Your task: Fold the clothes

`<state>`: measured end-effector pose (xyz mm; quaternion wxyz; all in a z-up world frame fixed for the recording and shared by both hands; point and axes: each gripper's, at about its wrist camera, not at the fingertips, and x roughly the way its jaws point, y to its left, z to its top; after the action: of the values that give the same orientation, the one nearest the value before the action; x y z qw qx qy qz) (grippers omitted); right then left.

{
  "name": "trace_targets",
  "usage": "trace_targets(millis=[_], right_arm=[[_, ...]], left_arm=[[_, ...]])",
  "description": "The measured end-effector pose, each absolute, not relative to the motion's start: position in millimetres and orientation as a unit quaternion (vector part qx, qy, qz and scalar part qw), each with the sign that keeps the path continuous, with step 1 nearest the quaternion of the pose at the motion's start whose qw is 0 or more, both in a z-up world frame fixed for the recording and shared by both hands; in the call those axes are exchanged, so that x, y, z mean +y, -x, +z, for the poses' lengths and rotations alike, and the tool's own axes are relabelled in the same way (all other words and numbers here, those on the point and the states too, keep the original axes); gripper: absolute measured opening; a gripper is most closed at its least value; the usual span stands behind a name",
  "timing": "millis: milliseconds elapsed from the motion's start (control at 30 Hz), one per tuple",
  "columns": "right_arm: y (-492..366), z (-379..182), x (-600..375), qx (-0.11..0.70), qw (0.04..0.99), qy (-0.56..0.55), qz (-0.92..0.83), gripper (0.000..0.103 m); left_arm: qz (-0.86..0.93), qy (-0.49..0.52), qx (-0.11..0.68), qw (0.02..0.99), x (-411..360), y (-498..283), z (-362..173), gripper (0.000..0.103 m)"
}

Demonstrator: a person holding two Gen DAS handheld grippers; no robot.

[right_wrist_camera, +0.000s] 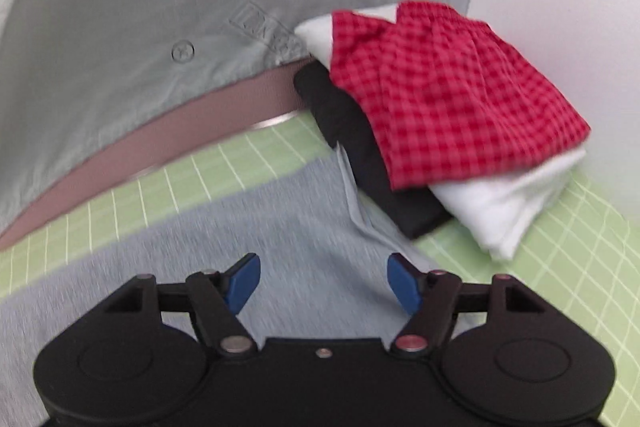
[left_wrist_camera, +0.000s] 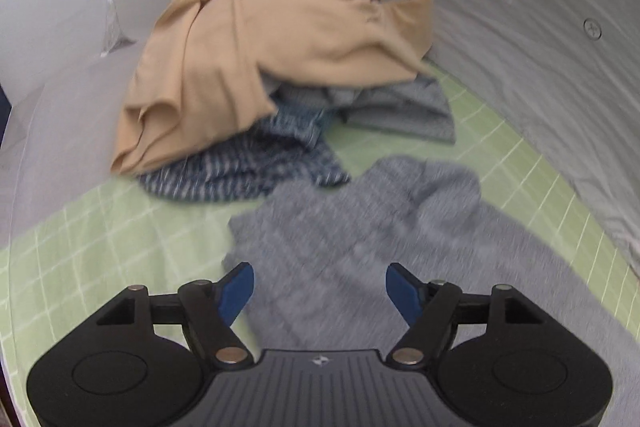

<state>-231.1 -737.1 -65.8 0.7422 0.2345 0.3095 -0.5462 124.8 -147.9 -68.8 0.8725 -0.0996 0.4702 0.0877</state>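
— Where's the piece being folded?

— The grey garment (left_wrist_camera: 360,247) lies spread flat on the green checked sheet (left_wrist_camera: 100,247), and I'll place everything else from it. It lies directly under and ahead of both tools. Its long axis seems to run crosswise, from one tool to the other, though blur makes the edges hard to read.

— Which hand is nearer an edge?

— The left tool (left_wrist_camera: 320,287) hangs above the garment's near left edge, with the tan and striped heap (left_wrist_camera: 260,67) beyond the garment. The right tool (right_wrist_camera: 324,283) hangs over the garment's other end, where a folded flap (right_wrist_camera: 356,203) runs towards the stack of folded clothes (right_wrist_camera: 440,107), which touches the garment there.

— Are they holding it?

— No. Both tools are released, jaws spread wide with only cloth below, nothing pinched. Both tilt steeply down at the bed, so I'd judge either can drop onto an edge.
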Motion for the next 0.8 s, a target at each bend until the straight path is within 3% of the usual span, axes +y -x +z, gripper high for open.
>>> trace_targets(millis=[300,333,367,433,467,500,533,567,800], right_arm=[[264,-112,-696,0.334,0.693,-0.301,-0.564,0.072],[264,-114,-697,0.337,0.693,-0.295,-0.565,0.071],[263,-116,-698,0.341,0.693,-0.290,-0.564,0.068],[264,-116,-699,0.338,0.704,-0.283,-0.557,0.059],[263,-116,-699,0.336,0.711,-0.278,-0.551,0.047],[261,-114,-700,0.339,0.717,-0.269,-0.546,0.033],[259,-114,-700,0.345,0.721,-0.258,-0.543,0.021],[256,-114,-700,0.351,0.725,-0.247,-0.539,0.003],[272,-110,-690,0.358,0.718,-0.248,-0.543,0.002]], left_arm=[[0.081,0.107,0.506,0.852,-153,-107,-102,0.074],[0.081,0.103,0.506,0.852,-156,-109,-103,0.070],[0.080,0.099,0.506,0.853,-159,-111,-105,0.064],[0.081,0.095,0.505,0.854,-161,-113,-107,0.027],[0.083,0.094,0.503,0.855,-161,-113,-107,0.023],[0.084,0.094,0.502,0.856,-161,-114,-108,0.010],[0.085,0.093,0.501,0.856,-161,-114,-108,0.006],[0.086,0.093,0.499,0.857,-161,-114,-109,0.006],[0.092,0.089,0.495,0.859,-137,-104,-105,0.005]])
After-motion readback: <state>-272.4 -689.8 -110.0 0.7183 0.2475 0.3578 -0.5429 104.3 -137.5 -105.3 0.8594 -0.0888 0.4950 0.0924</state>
